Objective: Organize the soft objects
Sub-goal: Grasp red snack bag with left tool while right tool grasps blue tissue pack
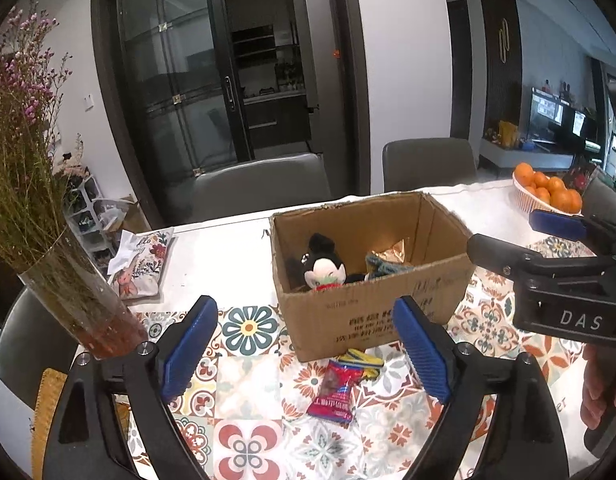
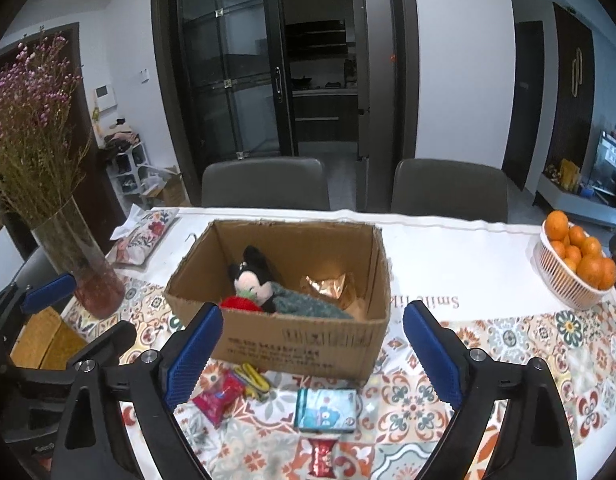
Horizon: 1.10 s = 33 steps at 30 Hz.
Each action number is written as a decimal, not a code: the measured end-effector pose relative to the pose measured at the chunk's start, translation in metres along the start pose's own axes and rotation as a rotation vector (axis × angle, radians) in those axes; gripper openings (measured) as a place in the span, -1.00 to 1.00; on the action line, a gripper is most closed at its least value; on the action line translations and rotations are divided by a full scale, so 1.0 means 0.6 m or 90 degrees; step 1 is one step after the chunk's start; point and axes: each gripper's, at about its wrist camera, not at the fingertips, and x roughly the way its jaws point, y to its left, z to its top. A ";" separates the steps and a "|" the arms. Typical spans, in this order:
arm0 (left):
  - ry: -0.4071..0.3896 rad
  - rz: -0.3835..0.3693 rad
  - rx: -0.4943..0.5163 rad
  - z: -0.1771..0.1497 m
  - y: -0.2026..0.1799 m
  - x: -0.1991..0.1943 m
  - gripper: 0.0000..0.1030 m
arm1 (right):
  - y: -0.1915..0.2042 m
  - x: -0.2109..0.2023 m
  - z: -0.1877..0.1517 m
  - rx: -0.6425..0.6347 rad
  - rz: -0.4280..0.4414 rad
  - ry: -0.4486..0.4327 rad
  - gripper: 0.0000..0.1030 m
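Observation:
An open cardboard box (image 1: 372, 316) (image 2: 300, 344) stands on the patterned tablecloth. Inside lie a black-and-white mouse plush (image 1: 322, 266) (image 2: 254, 278), a grey-green knitted piece (image 1: 382, 266) (image 2: 308, 306) and a crinkled gold packet (image 1: 390, 250) (image 2: 328, 286). In front of the box lie a red snack packet (image 1: 334, 394) (image 2: 220, 396), a yellow-blue band (image 1: 364, 362) (image 2: 254, 378), a blue tissue pack (image 2: 326, 408) and a small red wrapper (image 2: 320, 456). My left gripper (image 1: 308, 348) stands open with nothing between its blue pads, short of the box. My right gripper (image 2: 312, 356) is open and empty too, and shows at the right edge of the left wrist view.
A glass vase of dried pink flowers (image 1: 80, 300) (image 2: 80, 268) stands at the left. A floral pouch (image 1: 142, 266) (image 2: 142, 236) lies behind it. A white basket of oranges (image 1: 548, 194) (image 2: 576, 264) sits far right. Two grey chairs (image 2: 266, 184) stand behind the table.

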 end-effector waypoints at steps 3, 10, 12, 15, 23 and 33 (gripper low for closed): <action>0.012 0.000 0.000 -0.013 -0.001 0.005 0.79 | -0.001 0.005 -0.013 0.003 0.001 0.011 0.81; 0.037 -0.010 -0.005 -0.047 -0.001 0.015 0.79 | -0.002 0.019 -0.044 0.007 0.003 0.041 0.81; 0.045 -0.013 -0.001 -0.055 -0.002 0.019 0.79 | -0.002 0.025 -0.052 0.008 0.004 0.050 0.81; 0.059 -0.020 0.002 -0.068 -0.004 0.027 0.79 | -0.003 0.032 -0.064 0.011 0.005 0.061 0.81; 0.110 -0.043 -0.004 -0.103 -0.006 0.065 0.79 | -0.003 0.066 -0.098 0.010 0.000 0.109 0.81; 0.181 -0.069 0.025 -0.141 -0.012 0.128 0.78 | -0.013 0.119 -0.142 0.008 -0.011 0.172 0.81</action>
